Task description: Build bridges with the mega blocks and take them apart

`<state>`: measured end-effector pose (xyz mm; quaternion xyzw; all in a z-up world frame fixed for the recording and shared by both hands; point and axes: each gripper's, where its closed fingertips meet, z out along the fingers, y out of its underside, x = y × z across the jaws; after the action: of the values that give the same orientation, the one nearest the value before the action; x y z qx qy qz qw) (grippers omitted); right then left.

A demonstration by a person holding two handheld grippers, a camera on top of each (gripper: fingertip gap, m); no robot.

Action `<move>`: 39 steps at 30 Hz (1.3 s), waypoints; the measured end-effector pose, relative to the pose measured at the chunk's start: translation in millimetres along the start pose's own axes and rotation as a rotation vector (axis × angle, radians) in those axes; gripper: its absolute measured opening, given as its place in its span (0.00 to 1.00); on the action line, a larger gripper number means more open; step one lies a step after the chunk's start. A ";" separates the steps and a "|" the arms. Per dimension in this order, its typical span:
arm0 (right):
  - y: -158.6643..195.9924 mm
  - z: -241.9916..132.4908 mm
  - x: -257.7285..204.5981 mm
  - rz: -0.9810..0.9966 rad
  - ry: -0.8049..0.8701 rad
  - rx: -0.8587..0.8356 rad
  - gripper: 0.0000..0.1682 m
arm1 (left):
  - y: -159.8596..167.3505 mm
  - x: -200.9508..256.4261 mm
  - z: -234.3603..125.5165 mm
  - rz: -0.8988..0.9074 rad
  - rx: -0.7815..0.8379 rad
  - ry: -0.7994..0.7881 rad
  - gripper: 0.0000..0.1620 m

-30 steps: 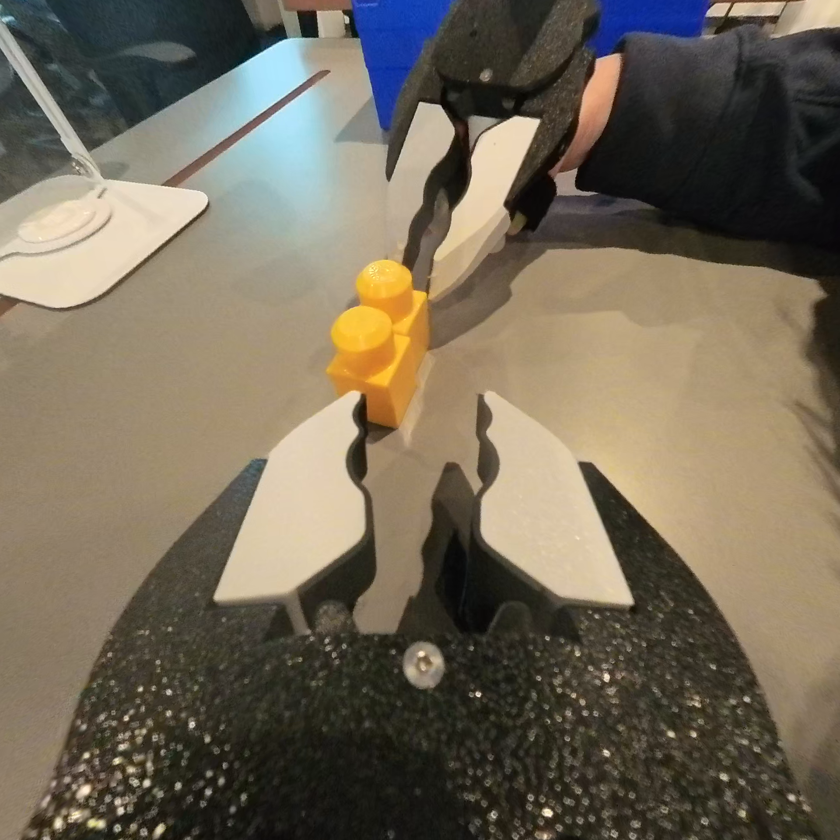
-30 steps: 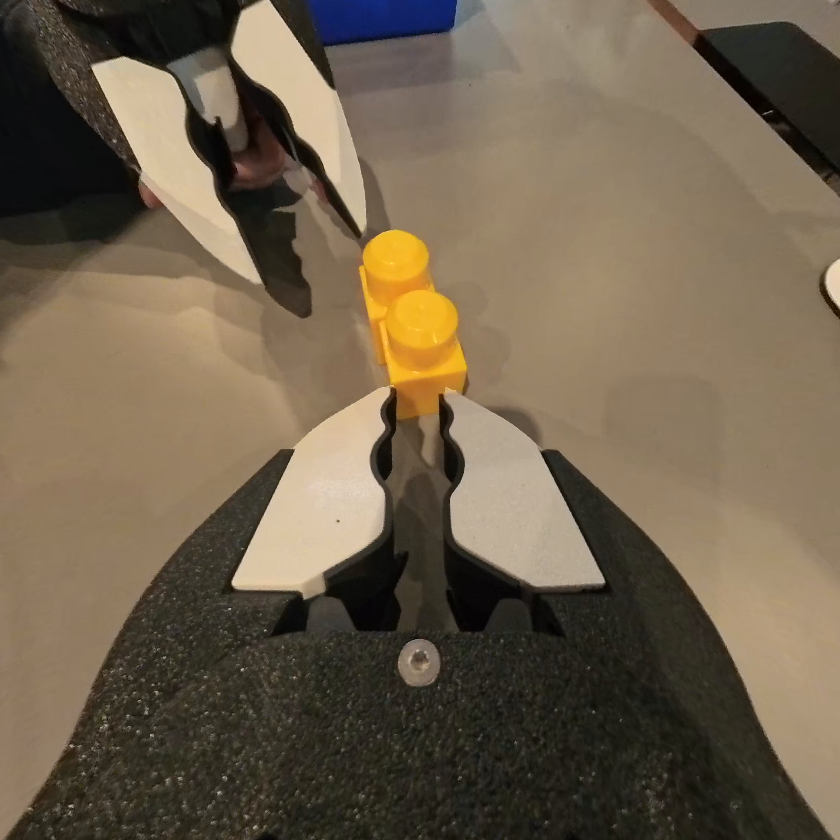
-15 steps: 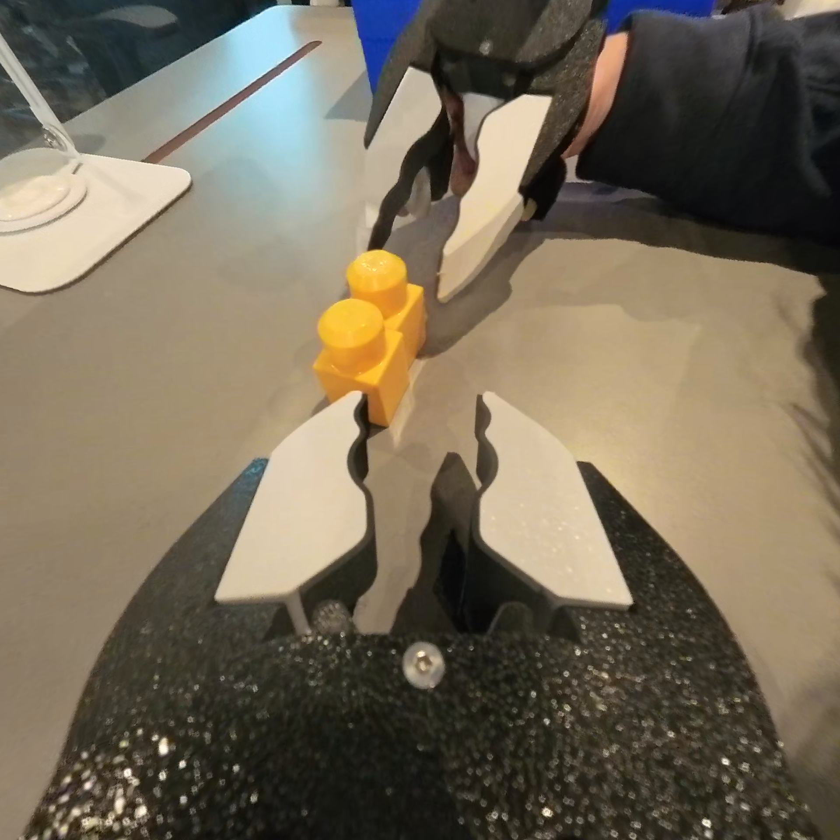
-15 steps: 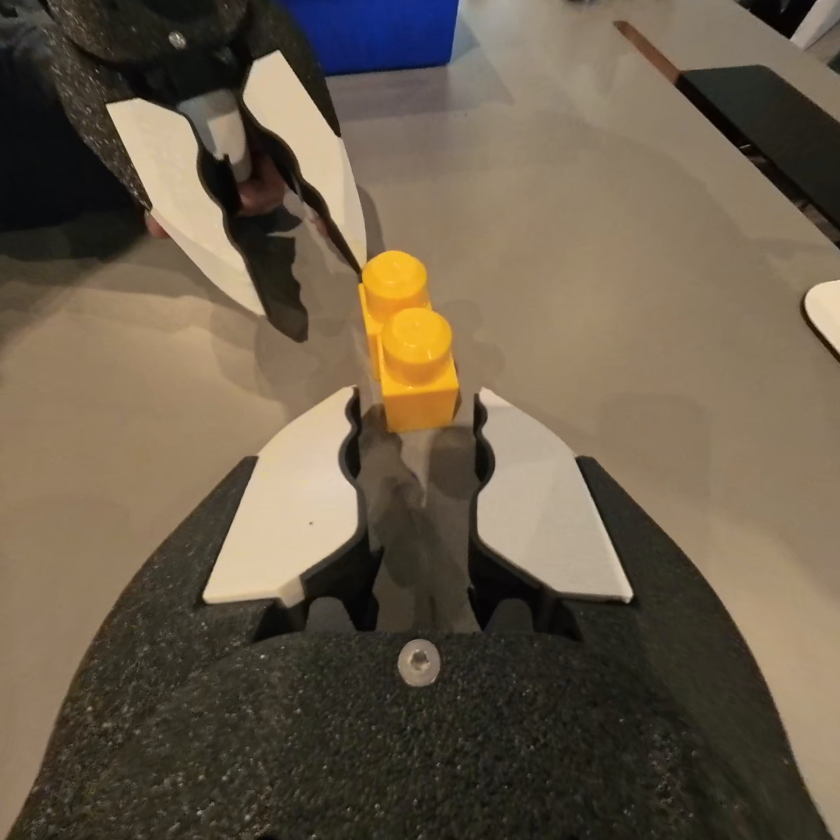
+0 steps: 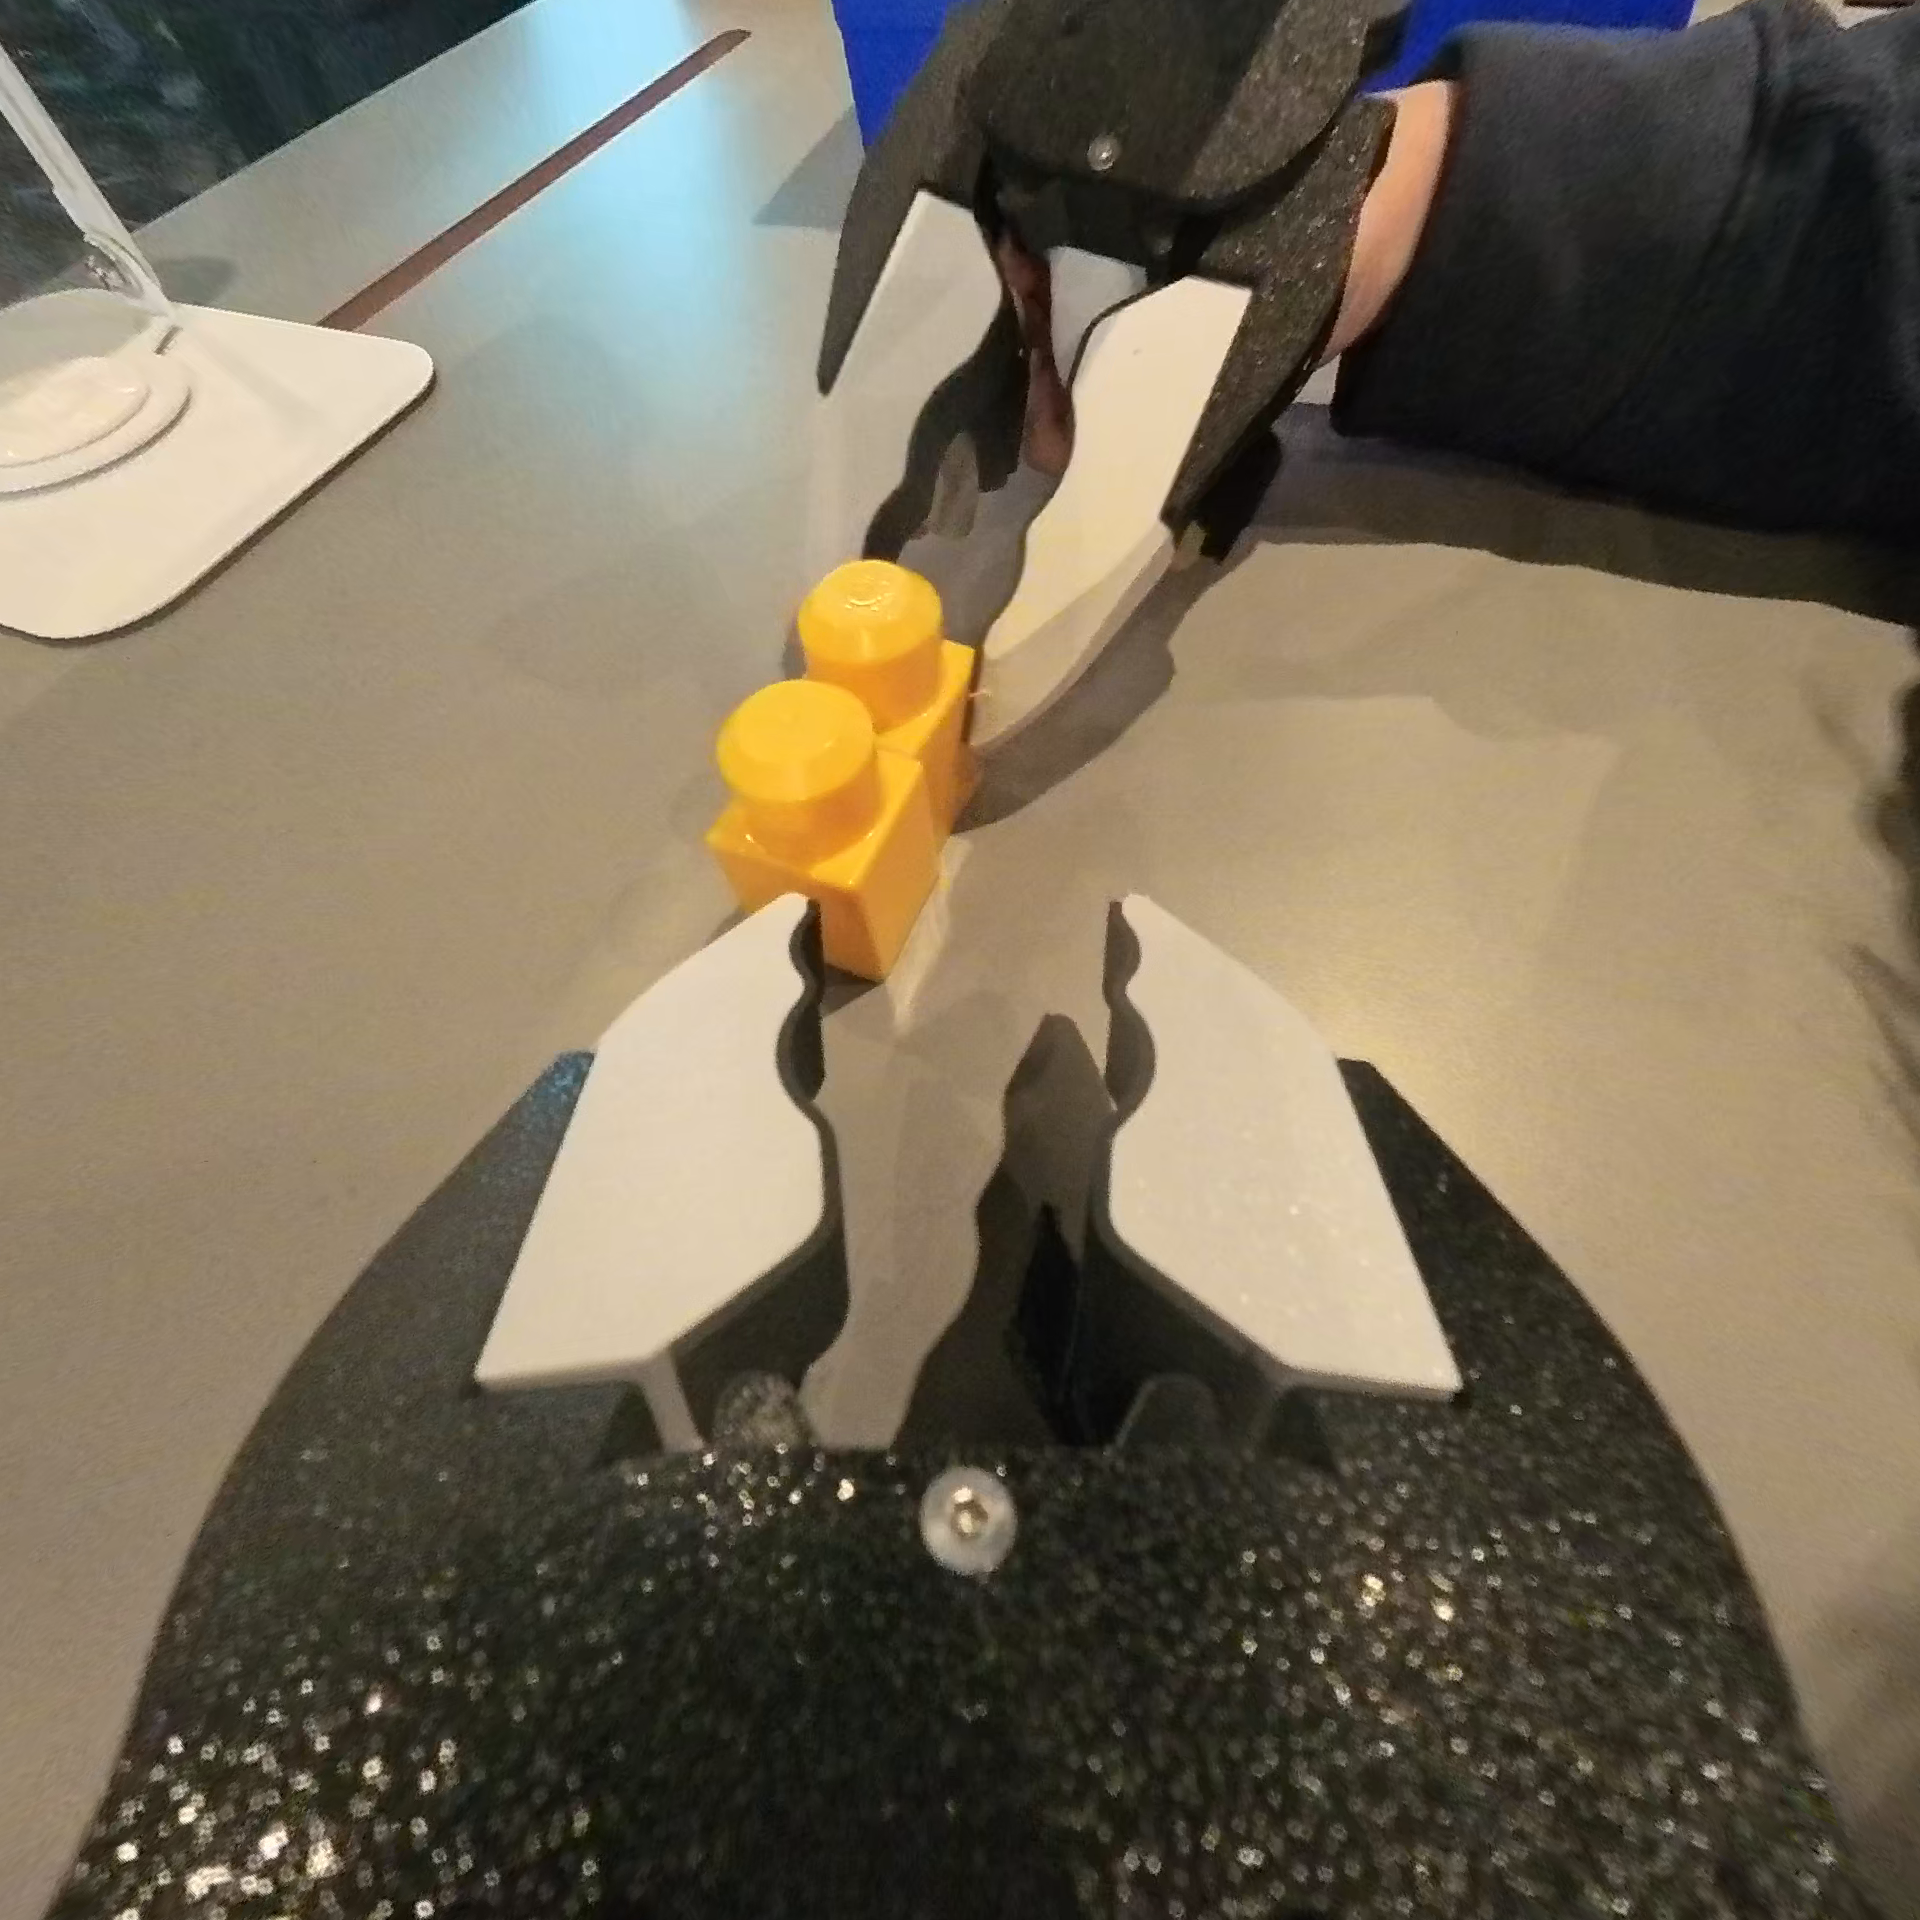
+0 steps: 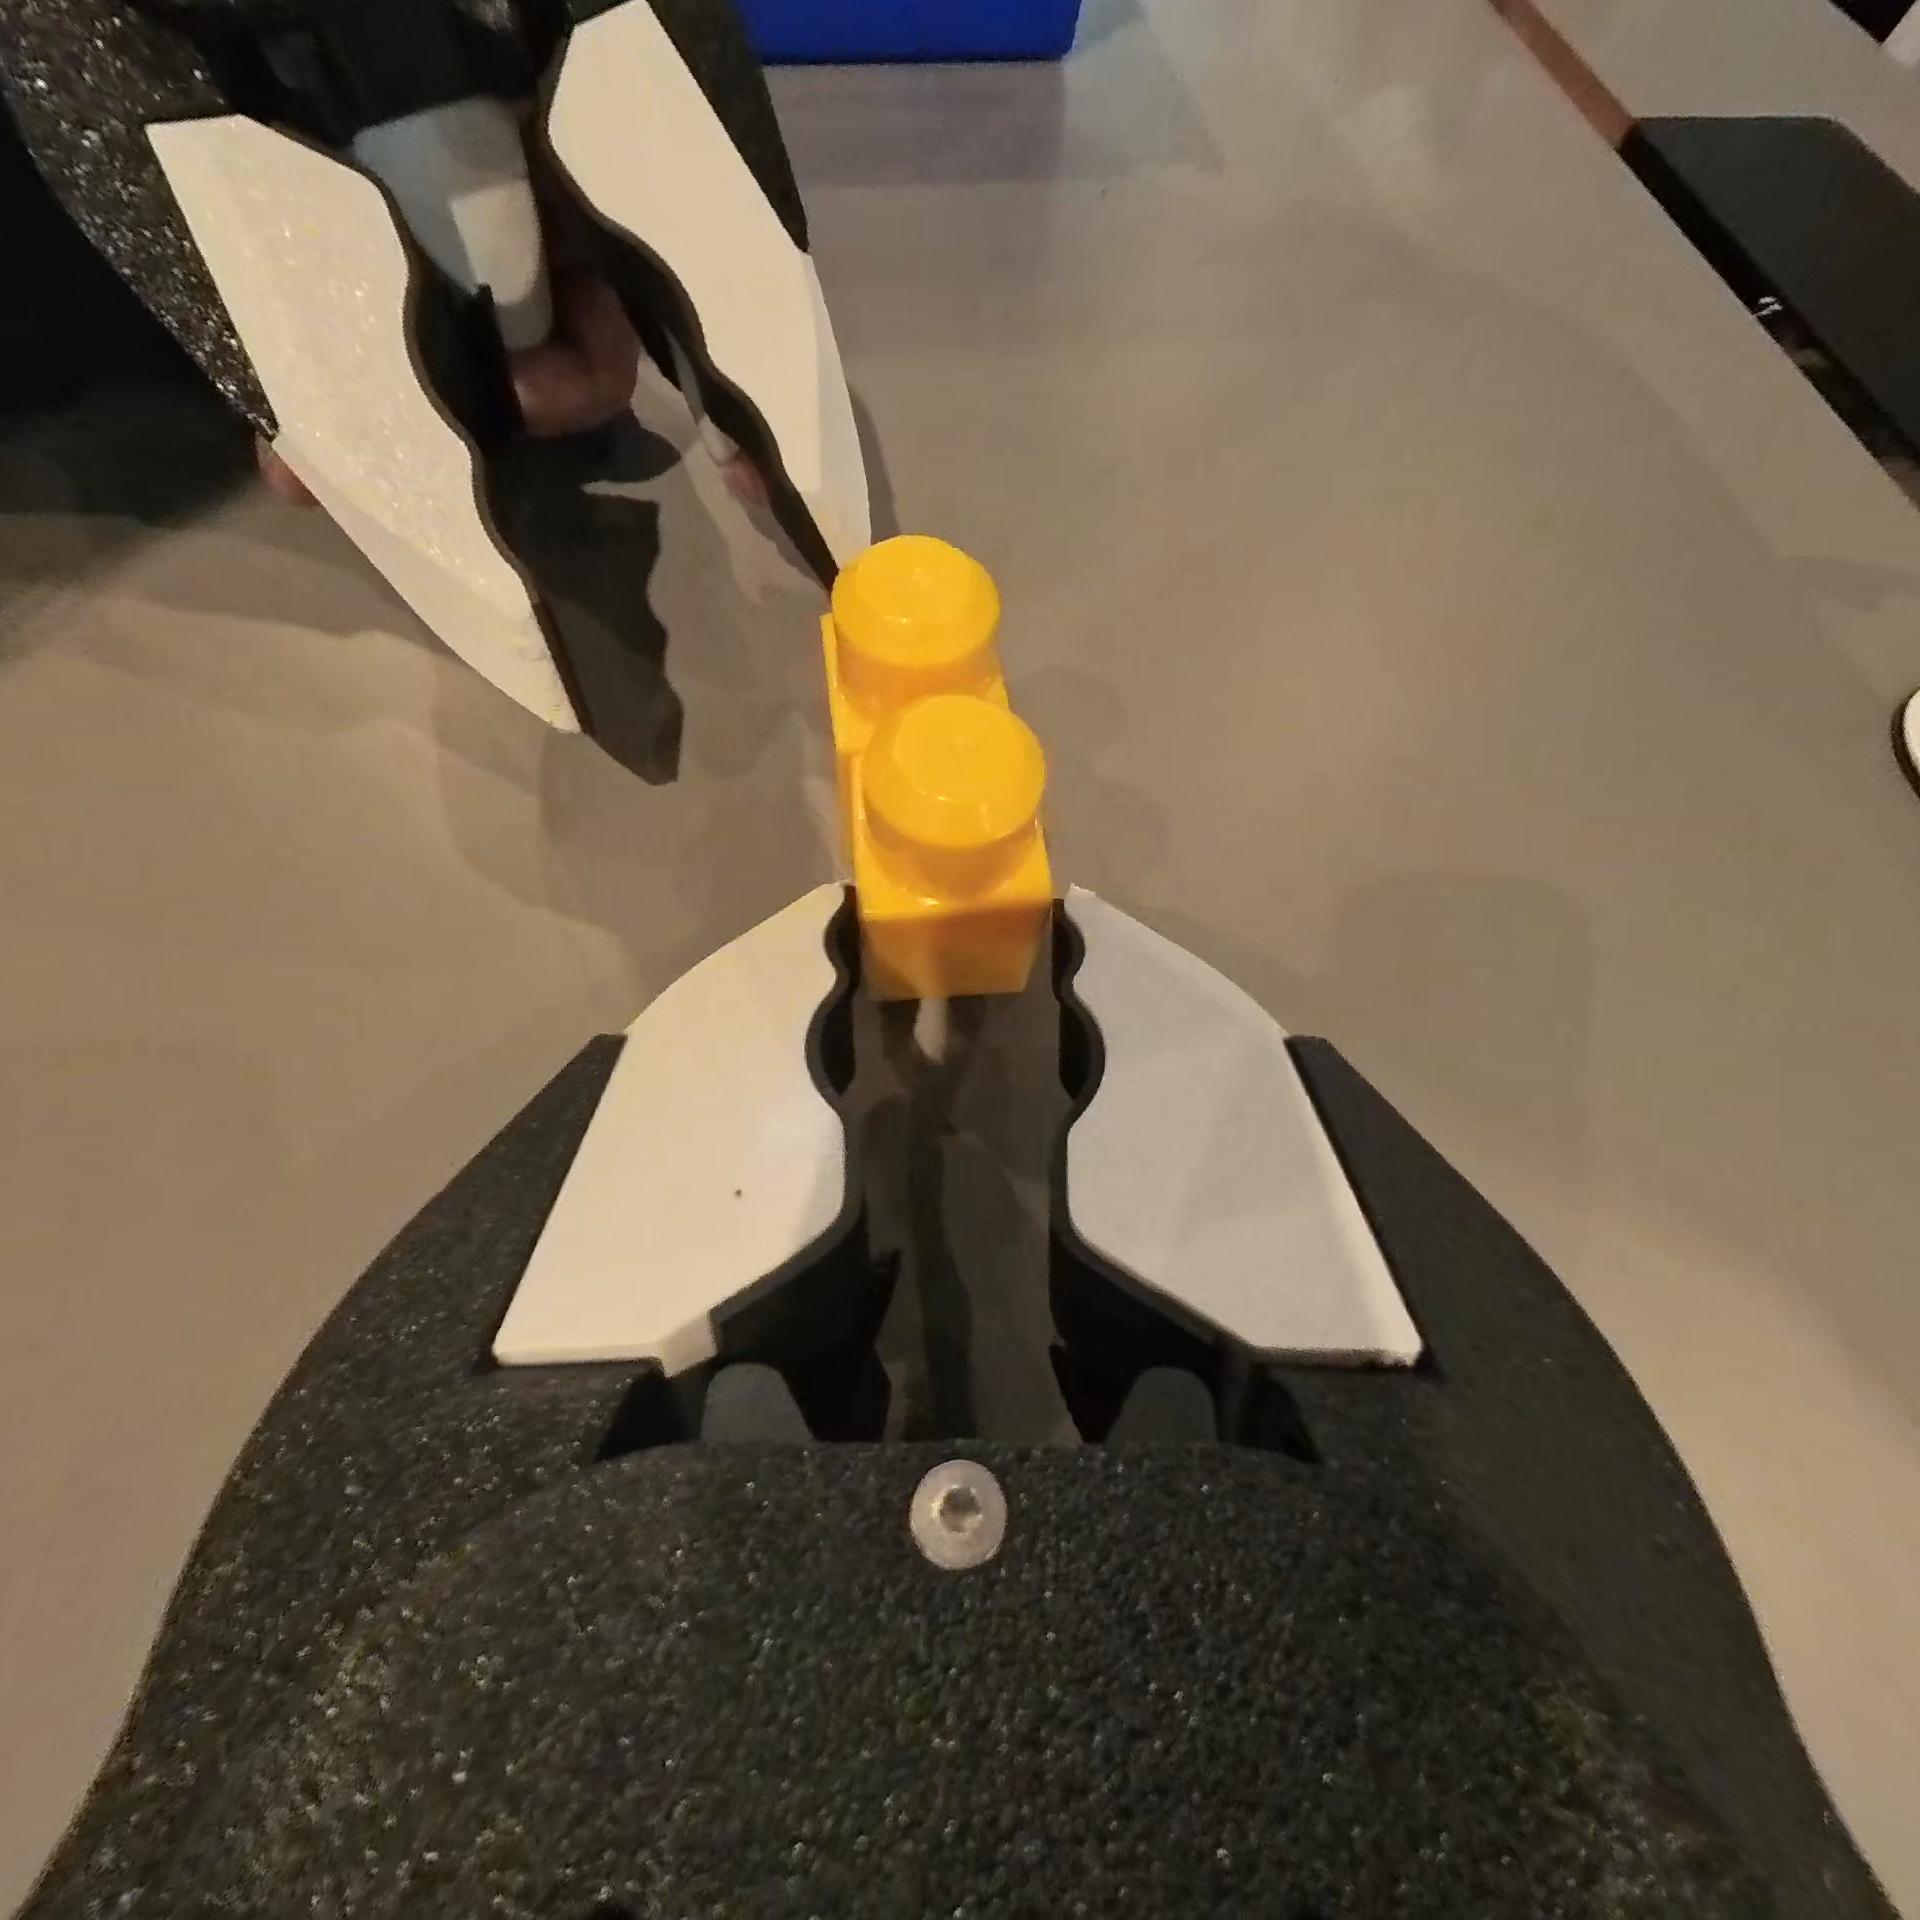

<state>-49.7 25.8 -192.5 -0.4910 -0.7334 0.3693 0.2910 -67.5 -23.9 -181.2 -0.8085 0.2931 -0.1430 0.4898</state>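
A grey counter (image 5: 1455, 831) carries a white stand base (image 5: 208, 436) and a blue bin (image 6: 914, 21) at its far end. The left gripper (image 5: 961, 914) is spread wide with nothing between its fingers, one tip just beside the yellow block (image 5: 842, 800). The right gripper (image 6: 951, 904) grips the near end of the block (image 6: 935, 779), which stands on the counter between the two grippers.
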 end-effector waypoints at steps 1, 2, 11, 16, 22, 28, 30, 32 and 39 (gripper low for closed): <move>0.1 -0.2 0.2 0.000 0.000 0.000 0.21 | 0.0 0.0 0.0 -0.001 0.000 0.001 0.32; 0.2 -0.4 -0.1 -0.001 -0.003 0.001 0.21 | 0.0 0.1 0.0 -0.001 0.001 0.001 0.32; -0.2 0.4 -0.5 -0.010 -0.014 -0.001 0.21 | 0.4 1.0 0.3 -0.001 -0.003 0.008 0.31; -0.6 1.2 0.1 -0.012 -0.023 -0.001 0.21 | 0.8 1.1 0.7 -0.001 -0.007 0.009 0.31; -1.7 -0.4 0.5 -0.005 -0.028 0.017 0.24 | 0.7 0.2 0.1 -0.009 -0.005 0.006 0.31; 1.0 0.3 1.0 -0.002 -0.025 0.011 0.29 | 3.7 0.3 1.3 -0.015 -0.028 0.007 0.32; 0.4 0.6 1.5 -0.001 -0.024 0.014 0.29 | 4.3 0.7 1.9 -0.011 -0.034 0.008 0.31; 0.1 1.3 1.0 -0.003 -0.028 0.012 0.29 | 4.5 1.2 2.3 -0.010 -0.036 0.009 0.31; -2.6 6.1 -0.5 -0.011 -0.033 0.009 0.30 | 4.3 3.0 4.3 -0.006 -0.042 0.014 0.31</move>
<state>-55.5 23.1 -193.8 -0.4794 -0.7391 0.3792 0.2829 -64.3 -24.2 -187.2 -0.8185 0.2973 -0.1439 0.4700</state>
